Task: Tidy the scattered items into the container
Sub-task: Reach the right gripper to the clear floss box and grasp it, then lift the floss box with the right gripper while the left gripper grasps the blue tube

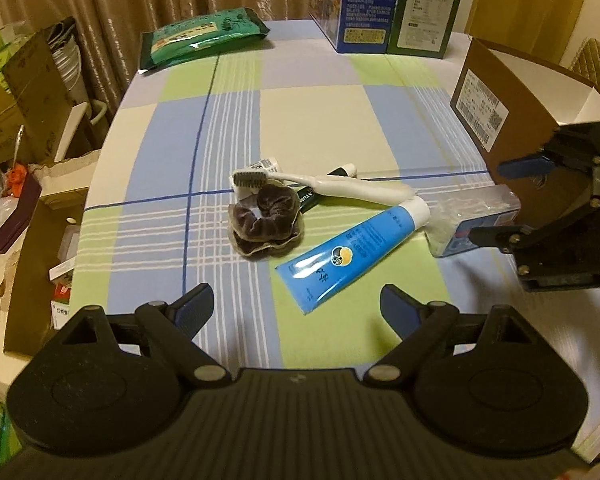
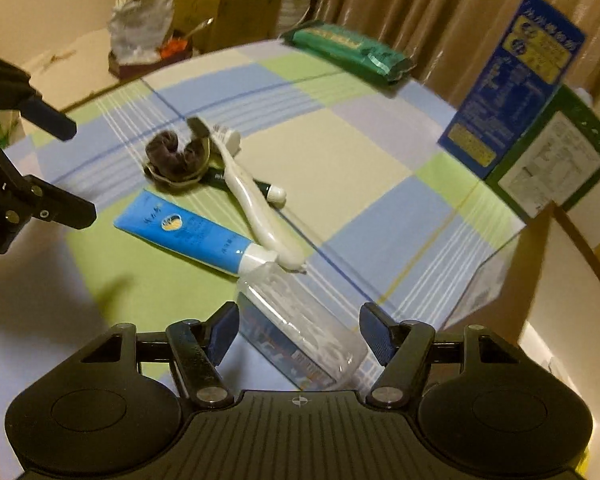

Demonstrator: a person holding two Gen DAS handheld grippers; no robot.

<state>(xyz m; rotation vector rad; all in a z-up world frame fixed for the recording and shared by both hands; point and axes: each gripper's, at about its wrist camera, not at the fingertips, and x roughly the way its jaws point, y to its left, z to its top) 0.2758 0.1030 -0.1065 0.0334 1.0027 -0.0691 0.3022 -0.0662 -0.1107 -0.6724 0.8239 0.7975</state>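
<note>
Right wrist | right claw [image 2: 298, 330] tilted down, part-open, straddling clear box [image 2: 300, 320] | left claw [image 1: 296, 308] wide, empty

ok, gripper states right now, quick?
Left gripper: open, nothing between its fingers.
Right gripper: straddles the clear plastic box; cannot tell whether it is clamped on it.

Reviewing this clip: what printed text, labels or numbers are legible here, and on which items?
None reads cleanly.
Blue tube: logo and characters, blurred.
Blue carton: printed table, too small.
Green carton: white label, too small.
Cardboard box: barcode label, unreadable.
Green packet: print blurred.
Clear plastic box: label blurred.
</note>
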